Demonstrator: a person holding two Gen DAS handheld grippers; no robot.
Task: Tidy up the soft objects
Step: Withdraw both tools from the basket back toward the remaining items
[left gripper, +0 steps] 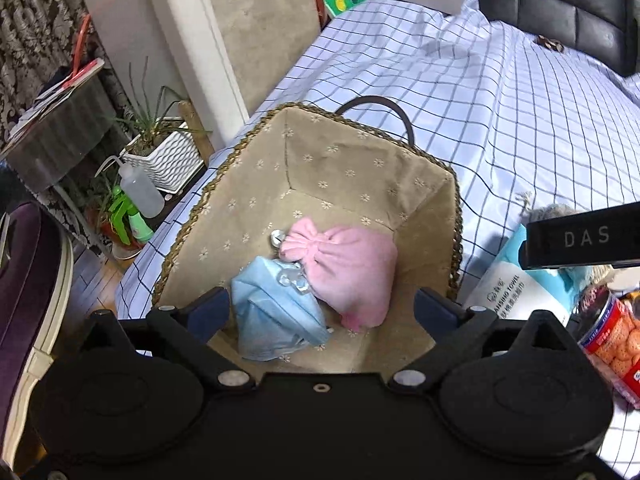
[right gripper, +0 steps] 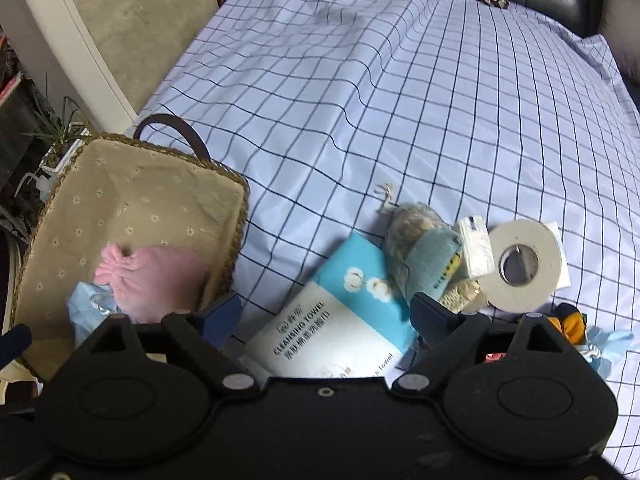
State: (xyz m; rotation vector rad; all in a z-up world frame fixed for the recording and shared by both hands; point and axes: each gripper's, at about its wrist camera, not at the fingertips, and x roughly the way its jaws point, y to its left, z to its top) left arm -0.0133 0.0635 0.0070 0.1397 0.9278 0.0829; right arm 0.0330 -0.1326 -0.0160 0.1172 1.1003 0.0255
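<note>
In the basket (left gripper: 248, 184) on the bed (right gripper: 400, 100), pink pouch (left gripper: 344, 268) half covers a blue mask (left gripper: 272, 320). Both left gripper (left gripper: 322, 312) and right gripper (right gripper: 326, 320) jaws gape wide, empty; towel pack (right gripper: 332, 328) partly hidden underneath.

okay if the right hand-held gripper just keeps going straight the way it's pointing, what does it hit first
Most likely the cleansing towel pack. The right hand-held gripper is open with that blue and white pack lying on the checked bedsheet directly between and ahead of its fingers. How far above the pack it is cannot be judged.

Pink pouch (left gripper: 344, 272) beside crumpled blue mask (left gripper: 272, 316) in lined basket (left gripper: 256, 168)
</note>
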